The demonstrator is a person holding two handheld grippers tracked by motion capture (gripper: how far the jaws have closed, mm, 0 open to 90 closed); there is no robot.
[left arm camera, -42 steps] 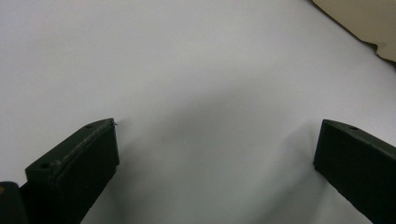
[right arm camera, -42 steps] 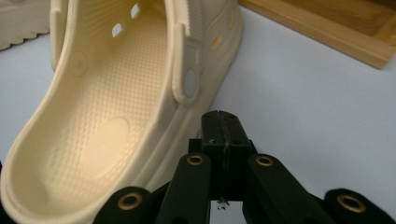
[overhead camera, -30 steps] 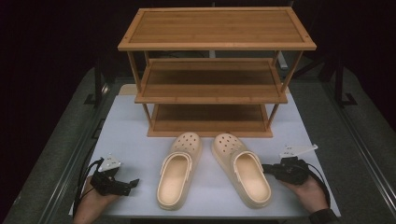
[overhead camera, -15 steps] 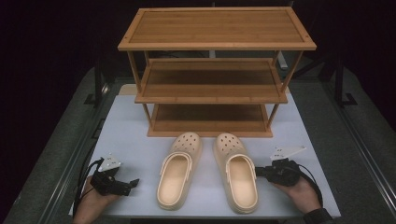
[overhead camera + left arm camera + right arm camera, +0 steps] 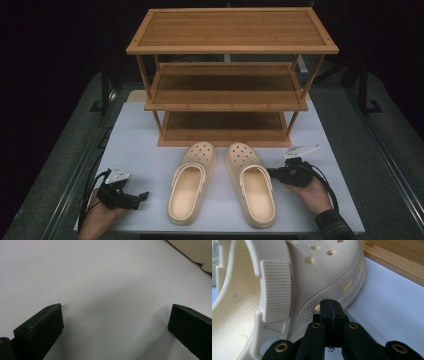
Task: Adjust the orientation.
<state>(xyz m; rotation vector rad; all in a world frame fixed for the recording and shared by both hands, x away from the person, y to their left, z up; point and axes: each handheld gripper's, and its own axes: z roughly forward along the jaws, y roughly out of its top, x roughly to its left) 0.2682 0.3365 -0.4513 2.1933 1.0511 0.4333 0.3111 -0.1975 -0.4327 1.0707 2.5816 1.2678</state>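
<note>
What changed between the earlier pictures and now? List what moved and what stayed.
The right gripper, jaws shut with nothing between them, slid left across the table against the outer side of the right clog. The clog's heel swung left toward the left clog, so the pair now lies closer to parallel. Nothing was gripped or let go. The left gripper, the left clog and the wooden rack stayed put.

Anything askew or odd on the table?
Mildly: the right clog lies skewed, toe angled toward the left clog, heel swung outward. The shut right tongs sit against its outer side. The shoe rack looks square and undamaged.
</note>
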